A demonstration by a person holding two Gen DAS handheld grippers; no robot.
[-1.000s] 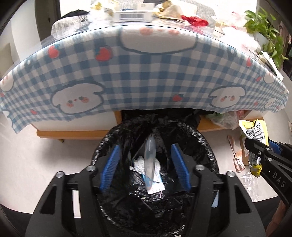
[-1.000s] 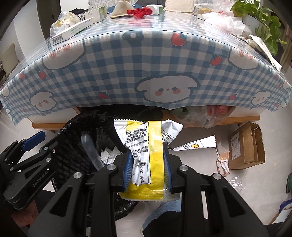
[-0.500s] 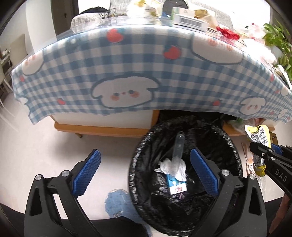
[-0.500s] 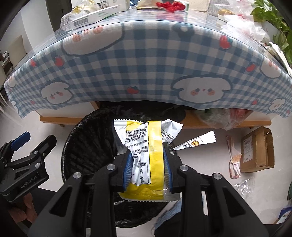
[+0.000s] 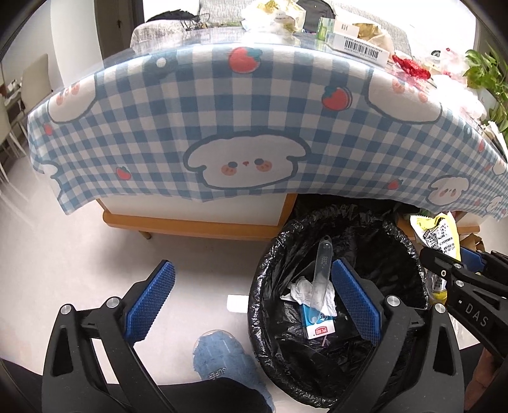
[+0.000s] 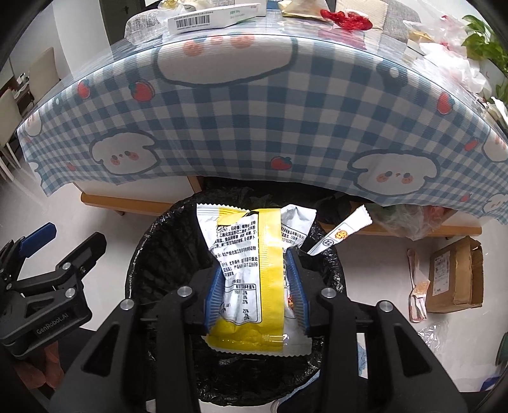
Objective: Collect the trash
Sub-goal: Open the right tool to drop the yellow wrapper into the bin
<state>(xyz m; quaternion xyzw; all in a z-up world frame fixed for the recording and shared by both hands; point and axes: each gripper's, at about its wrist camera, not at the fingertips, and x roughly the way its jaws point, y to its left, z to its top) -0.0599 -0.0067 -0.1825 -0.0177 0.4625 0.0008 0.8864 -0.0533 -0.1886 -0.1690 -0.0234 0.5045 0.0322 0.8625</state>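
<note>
Trash here is mostly a yellow-and-white wrapper (image 6: 250, 270), standing between the pads of the right tongs (image 6: 255, 286) directly above the bin (image 6: 139, 270). Those jaws are opening with the wrapper between them; the pads look to be just leaving its sides, though contact on the right side I cannot settle. The wrapper's long axis runs up and away from the tongs, its crimped top edge toward the worktop (image 6: 254, 133), its bottom seal nearest the camera, printed back facing up.

The left tongs (image 5: 254, 301) are spread as wide as they go and hold nothing; one pad hangs over the bin's mouth, the other over bare floor.

Done so far, judging by the bin's contents: a clear plastic spoon (image 5: 320, 279) leaning upright against the liner, crumpled tissue (image 5: 304, 290) and a small carton (image 5: 317, 325) lie inside. The wrapper looks to be at the point of release.

Left to do is a good deal. On the floor past the bin lie a white sachet (image 6: 339, 233), a cardboard box (image 6: 454, 276), a pinkish packet (image 6: 417, 295) and clear film (image 6: 435, 333). The worktop's far end carries a barcoded box (image 6: 206, 17), red scraps (image 6: 346, 16) and plastic bags (image 6: 451, 54).
</note>
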